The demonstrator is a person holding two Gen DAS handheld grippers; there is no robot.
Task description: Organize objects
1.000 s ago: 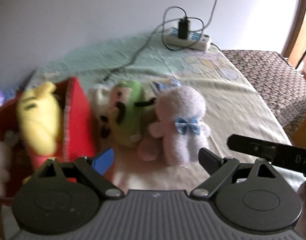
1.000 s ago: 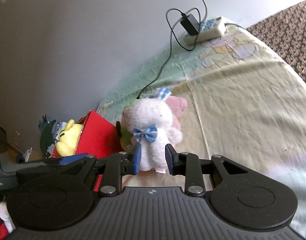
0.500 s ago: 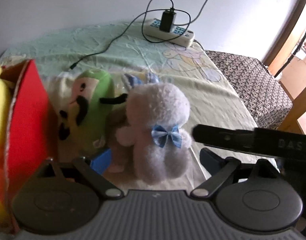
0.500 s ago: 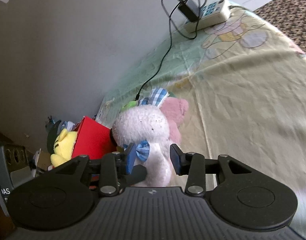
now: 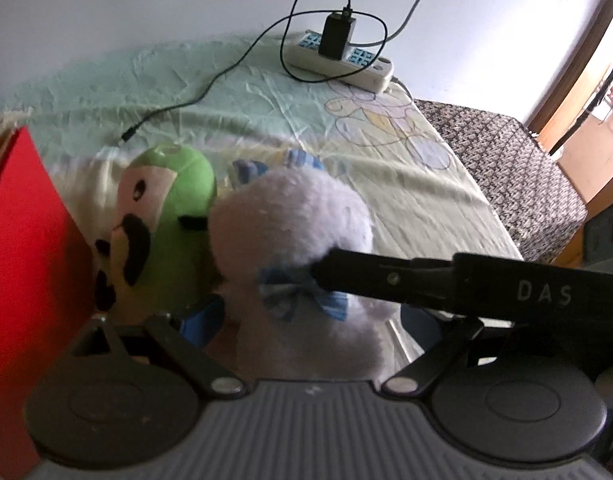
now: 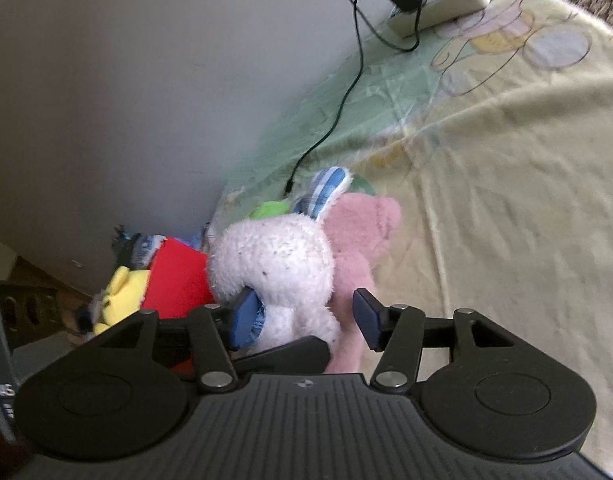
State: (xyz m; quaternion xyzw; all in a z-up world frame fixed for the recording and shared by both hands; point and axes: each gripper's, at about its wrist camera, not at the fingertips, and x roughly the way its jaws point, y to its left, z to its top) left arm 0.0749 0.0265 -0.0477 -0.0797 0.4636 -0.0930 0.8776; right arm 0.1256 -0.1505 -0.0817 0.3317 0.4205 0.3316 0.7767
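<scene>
I am holding both grippers wide apart around the white bunny [image 5: 294, 232] on the bed sheet [image 6: 506, 184]: left gripper [image 5: 306, 320] and right gripper [image 6: 302, 320] flanking it, gripping nothing, beside the green plush [image 5: 166, 216] and red box [image 5: 22, 248].

wall [image 5: 146, 0]: plain white | bedsheet [image 5: 406, 184]: pale green-yellow | door frame [image 5: 578, 60]: wooden

Upright white plush bunny [image 5: 290, 240], blue bow, beside red box [image 5: 22, 240]
</scene>
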